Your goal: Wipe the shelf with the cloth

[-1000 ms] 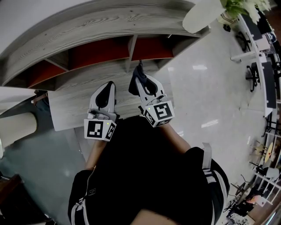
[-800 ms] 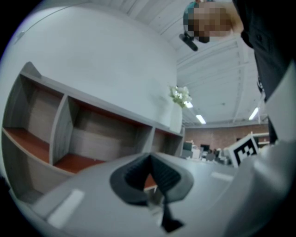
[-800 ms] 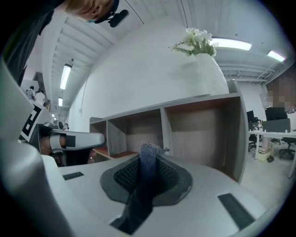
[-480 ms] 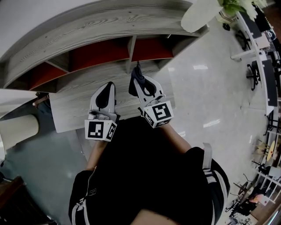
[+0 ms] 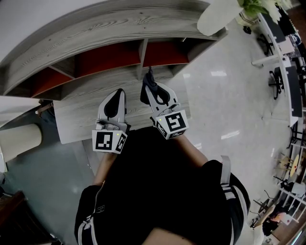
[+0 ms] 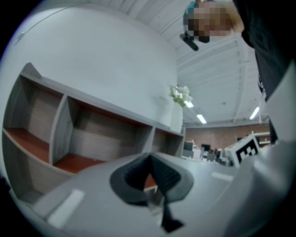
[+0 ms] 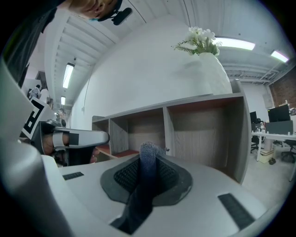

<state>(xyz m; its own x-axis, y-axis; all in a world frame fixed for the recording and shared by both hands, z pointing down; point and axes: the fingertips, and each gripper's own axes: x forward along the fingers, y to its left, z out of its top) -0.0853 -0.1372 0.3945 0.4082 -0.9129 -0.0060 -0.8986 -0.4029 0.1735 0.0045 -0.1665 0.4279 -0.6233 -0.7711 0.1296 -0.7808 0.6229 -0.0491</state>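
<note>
Pretty much nothing's moved in the last second: the left tongs [image 5: 119, 92] and right tongs [image 5: 148, 84] are parked in the same spot, side by side in front of the shelf [image 5: 95, 26].

The shelf is a long grey wood-grain unit with open compartments that have reddish floors, and a lower board sticks out toward the person. A white vase [image 5: 217, 16] with pale flowers [image 5: 258, 7] stands on its top at the right end. Shiny light floor [image 5: 224, 105] off to the right.

The left tongs are squeezed together with nothing in them, pointing at the lower board. The right tongs are clamped on the cloth [image 7: 147, 159], a dark bluish rag poking out past the tips, right by the upright divider between two compartments. Can't tell if it actually touches the board.
</note>
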